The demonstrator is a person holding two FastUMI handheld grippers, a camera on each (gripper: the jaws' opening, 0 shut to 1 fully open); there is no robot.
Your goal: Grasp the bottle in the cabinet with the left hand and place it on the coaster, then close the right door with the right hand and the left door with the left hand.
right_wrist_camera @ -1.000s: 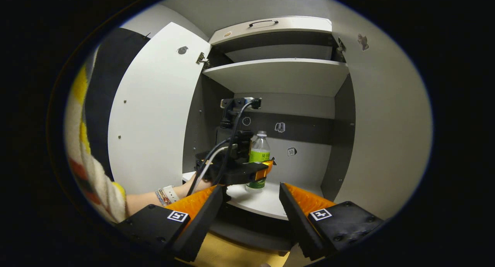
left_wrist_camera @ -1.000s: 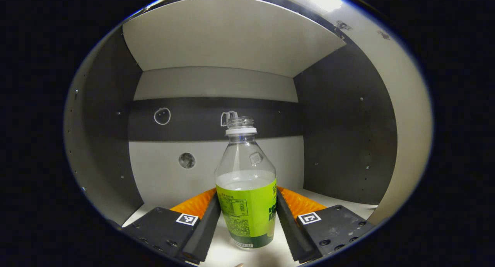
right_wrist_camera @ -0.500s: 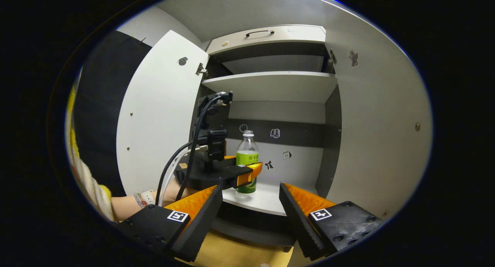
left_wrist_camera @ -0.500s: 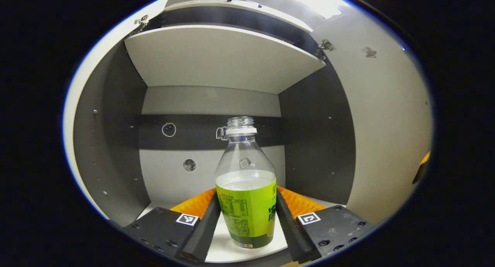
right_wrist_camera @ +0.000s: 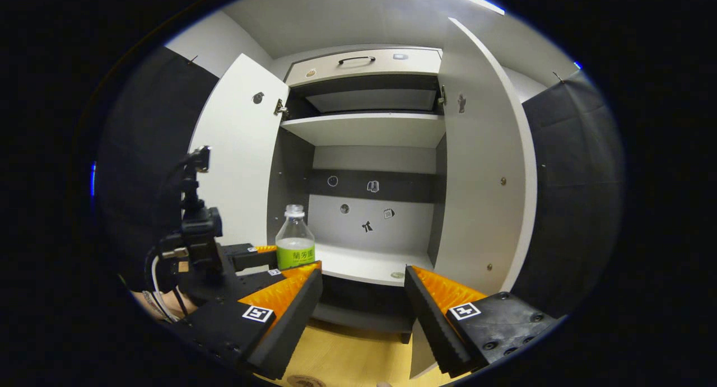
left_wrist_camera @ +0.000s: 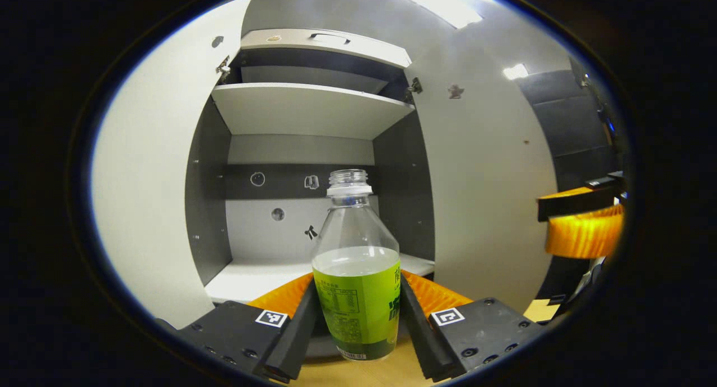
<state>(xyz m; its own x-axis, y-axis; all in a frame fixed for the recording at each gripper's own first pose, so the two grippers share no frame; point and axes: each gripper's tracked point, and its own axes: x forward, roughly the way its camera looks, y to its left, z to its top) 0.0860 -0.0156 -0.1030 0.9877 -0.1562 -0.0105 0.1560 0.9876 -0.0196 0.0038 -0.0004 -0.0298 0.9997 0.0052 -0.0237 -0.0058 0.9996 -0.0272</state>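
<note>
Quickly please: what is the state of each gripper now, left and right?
Left gripper: shut on the bottle, both fingers pressing its green label.
Right gripper: open, holding nothing.

black gripper point(left_wrist_camera: 357, 320) bodies; square markers; screws; cables

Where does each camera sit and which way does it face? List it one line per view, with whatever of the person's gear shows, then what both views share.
Left gripper view: rides the left gripper, facing the open cabinet; its fingers clamp the bottle.
Right gripper view: rides the right gripper, farther back, facing the cabinet; its fingers stand apart, empty.
Shared: bottle, cabinet, both open doors; each view catches the other gripper.
</note>
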